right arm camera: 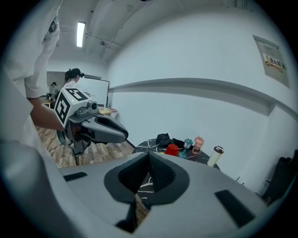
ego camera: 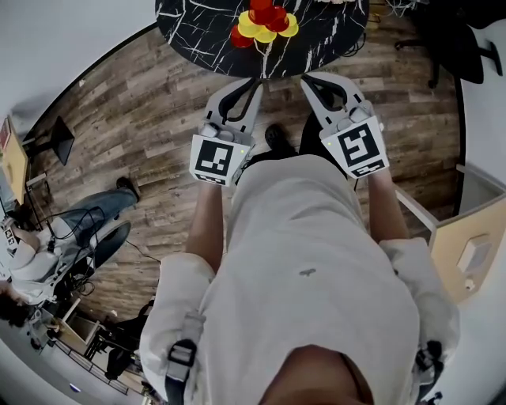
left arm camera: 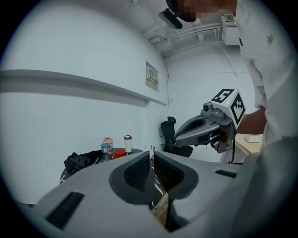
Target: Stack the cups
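Note:
A cluster of red cups (ego camera: 269, 15) and yellow cups (ego camera: 251, 28) stands on the round black marble table (ego camera: 198, 24) ahead of me. Both grippers hang short of the table's near edge, over the wooden floor, apart from the cups. My left gripper (ego camera: 251, 84) (left arm camera: 152, 160) has its pads together with nothing between them. My right gripper (ego camera: 310, 80) (right arm camera: 148, 161) is shut and also empty. A red cup (left arm camera: 120, 153) (right arm camera: 172, 149) shows beyond each gripper's jaws. Each gripper view also catches the other gripper: the right gripper (left arm camera: 178, 137) and the left gripper (right arm camera: 125, 135).
On the table also stand a small lantern (right arm camera: 187, 144), a pink bottle (right arm camera: 199, 143), a white tumbler (right arm camera: 215, 155) and a black cloth (right arm camera: 163, 139). A black office chair (ego camera: 455, 39) is behind the table. Seated people (ego camera: 32, 261) are at the left, a cardboard box (ego camera: 474, 253) at the right.

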Demonstrator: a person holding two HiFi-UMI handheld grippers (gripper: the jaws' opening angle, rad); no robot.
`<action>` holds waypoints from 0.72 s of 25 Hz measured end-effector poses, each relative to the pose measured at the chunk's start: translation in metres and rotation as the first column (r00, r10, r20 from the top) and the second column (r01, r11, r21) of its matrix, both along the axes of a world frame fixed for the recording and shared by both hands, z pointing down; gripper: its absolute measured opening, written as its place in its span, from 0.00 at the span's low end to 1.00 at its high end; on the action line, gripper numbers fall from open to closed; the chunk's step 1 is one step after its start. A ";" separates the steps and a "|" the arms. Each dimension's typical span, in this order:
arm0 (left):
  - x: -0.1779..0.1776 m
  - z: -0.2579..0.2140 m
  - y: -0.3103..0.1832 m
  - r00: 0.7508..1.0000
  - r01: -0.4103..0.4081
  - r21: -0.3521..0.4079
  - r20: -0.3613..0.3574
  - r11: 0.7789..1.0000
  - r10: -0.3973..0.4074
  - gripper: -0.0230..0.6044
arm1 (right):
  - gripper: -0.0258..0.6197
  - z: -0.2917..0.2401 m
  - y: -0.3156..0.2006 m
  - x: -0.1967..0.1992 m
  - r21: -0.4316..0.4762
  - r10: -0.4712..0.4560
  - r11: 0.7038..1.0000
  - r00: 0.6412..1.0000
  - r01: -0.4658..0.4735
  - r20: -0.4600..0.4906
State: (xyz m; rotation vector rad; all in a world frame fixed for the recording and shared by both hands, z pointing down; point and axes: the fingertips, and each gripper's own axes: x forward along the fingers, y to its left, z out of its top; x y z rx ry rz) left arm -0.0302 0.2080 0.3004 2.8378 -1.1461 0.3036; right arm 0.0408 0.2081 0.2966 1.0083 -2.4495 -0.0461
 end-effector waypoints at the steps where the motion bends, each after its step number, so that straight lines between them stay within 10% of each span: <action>1: 0.000 -0.001 0.000 1.000 0.003 0.003 -0.002 1.000 -0.003 0.08 | 0.05 -0.002 0.000 -0.001 0.006 0.002 1.000 1.000 -0.002 0.005; 18: -0.007 -0.013 0.009 0.999 0.045 0.028 -0.003 0.999 -0.045 0.05 | 0.05 -0.006 0.010 -0.005 0.023 0.019 1.000 0.998 -0.020 0.056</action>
